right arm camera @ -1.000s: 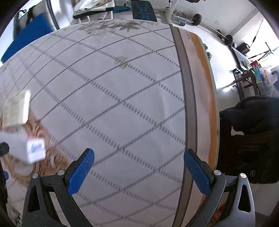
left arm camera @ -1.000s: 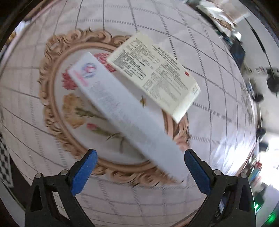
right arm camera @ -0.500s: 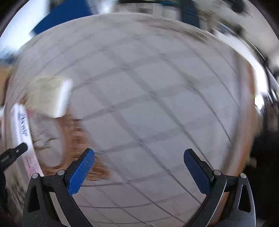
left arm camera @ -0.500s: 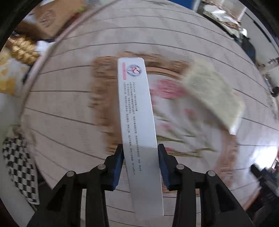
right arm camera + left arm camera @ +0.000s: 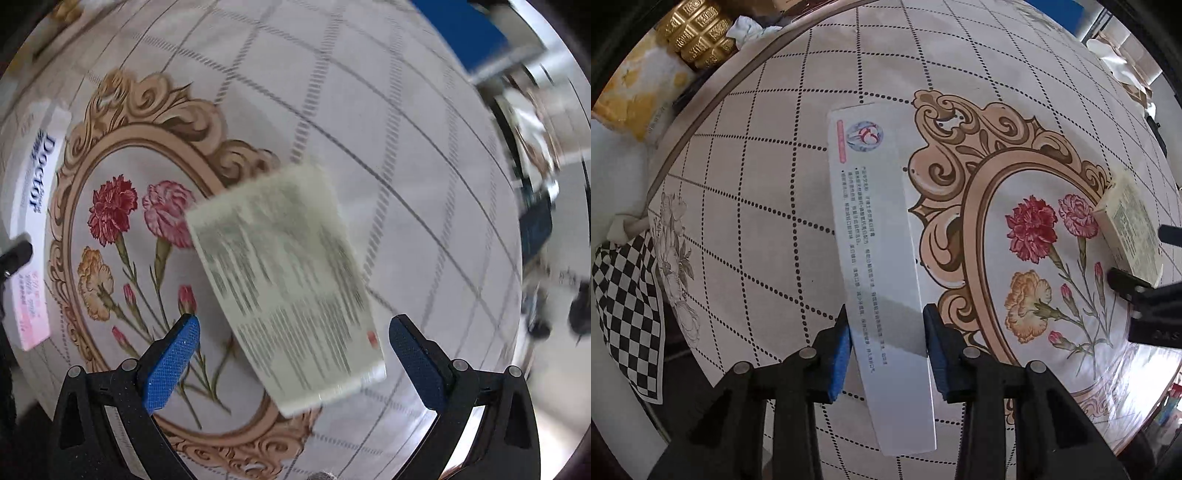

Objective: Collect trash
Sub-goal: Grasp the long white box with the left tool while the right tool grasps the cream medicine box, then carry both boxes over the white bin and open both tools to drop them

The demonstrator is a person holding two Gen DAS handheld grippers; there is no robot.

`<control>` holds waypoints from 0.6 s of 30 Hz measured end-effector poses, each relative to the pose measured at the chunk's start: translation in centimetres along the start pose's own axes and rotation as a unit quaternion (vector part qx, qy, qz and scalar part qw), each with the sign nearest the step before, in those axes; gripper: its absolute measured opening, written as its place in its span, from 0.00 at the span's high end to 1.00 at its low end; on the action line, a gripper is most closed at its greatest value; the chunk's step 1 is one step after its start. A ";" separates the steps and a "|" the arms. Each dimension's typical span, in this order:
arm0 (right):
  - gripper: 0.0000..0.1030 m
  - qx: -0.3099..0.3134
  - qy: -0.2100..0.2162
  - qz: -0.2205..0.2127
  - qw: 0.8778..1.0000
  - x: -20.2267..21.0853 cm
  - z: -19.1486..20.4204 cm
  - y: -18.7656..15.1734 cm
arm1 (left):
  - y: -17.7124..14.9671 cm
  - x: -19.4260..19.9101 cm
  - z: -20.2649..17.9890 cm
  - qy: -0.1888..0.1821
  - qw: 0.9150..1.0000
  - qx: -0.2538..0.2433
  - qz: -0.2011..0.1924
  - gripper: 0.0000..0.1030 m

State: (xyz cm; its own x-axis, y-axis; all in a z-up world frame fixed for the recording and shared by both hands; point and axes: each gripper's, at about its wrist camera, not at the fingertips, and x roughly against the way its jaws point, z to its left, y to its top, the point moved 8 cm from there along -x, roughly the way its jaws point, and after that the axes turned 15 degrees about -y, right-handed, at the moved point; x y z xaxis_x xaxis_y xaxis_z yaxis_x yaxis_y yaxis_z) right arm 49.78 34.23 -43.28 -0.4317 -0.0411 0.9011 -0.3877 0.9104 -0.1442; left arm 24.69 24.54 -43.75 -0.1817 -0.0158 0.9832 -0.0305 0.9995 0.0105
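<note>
My left gripper [image 5: 886, 339] is shut on a long white toothpaste box [image 5: 875, 236] and holds it above the tablecloth; the box also shows at the left edge of the right wrist view [image 5: 33, 229]. My right gripper [image 5: 291, 354] is open, its blue pads on either side of a cream printed box [image 5: 288, 284] that lies on the flowered oval of the cloth. That cream box also shows at the right of the left wrist view [image 5: 1130, 232], with the right gripper's black fingers [image 5: 1126, 280] beside it.
The table [image 5: 746, 192] has a grid-patterned cloth with an ornate flower medallion [image 5: 1034, 229]. Beyond its left edge are a gold ribbed container [image 5: 698, 37], a yellow-patterned package [image 5: 639, 92] and a checkered cloth [image 5: 624, 295]. Room clutter lies past the far edge.
My left gripper closed on the toothpaste box and swung it left, off the medallion. My right gripper moved left across the table until the cream box lay between its open pads.
</note>
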 end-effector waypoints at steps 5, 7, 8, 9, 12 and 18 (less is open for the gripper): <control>0.06 -0.054 0.033 0.020 0.998 -0.8 -0.3 2.4 | 0.6 -0.2 0.5 -0.007 1.000 -0.004 0.000 0.67; 0.12 -0.106 0.051 0.030 0.993 -1.3 -1.6 2.3 | 0.7 -0.2 0.7 -0.008 1.000 -0.008 0.000 0.67; 0.13 -0.124 0.062 0.040 0.989 -2.0 -2.9 2.1 | 0.9 -0.2 0.5 -0.009 1.000 -0.010 0.000 0.67; 0.13 -0.156 0.081 0.052 0.983 -2.3 -3.4 1.6 | 1.1 -0.3 0.3 -0.012 1.000 -0.012 0.002 0.67; 0.13 -0.224 0.118 0.080 0.964 -2.9 -4.1 -1.5 | 0.8 -0.4 -0.2 -0.027 0.999 -0.022 0.010 0.68; 0.13 -0.364 0.171 0.119 0.908 -3.6 -3.0 -11.4 | -4.4 -0.6 -2.9 -0.032 0.992 -0.112 0.040 0.68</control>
State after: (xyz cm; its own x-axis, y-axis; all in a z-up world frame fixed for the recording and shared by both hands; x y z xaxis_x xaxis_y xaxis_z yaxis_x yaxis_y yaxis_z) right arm 58.23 25.27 -43.65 -0.1062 0.2085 0.9722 0.3774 0.9130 -0.1546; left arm 27.82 20.23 -43.87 -0.2362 0.0686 0.9693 0.2045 0.9787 -0.0194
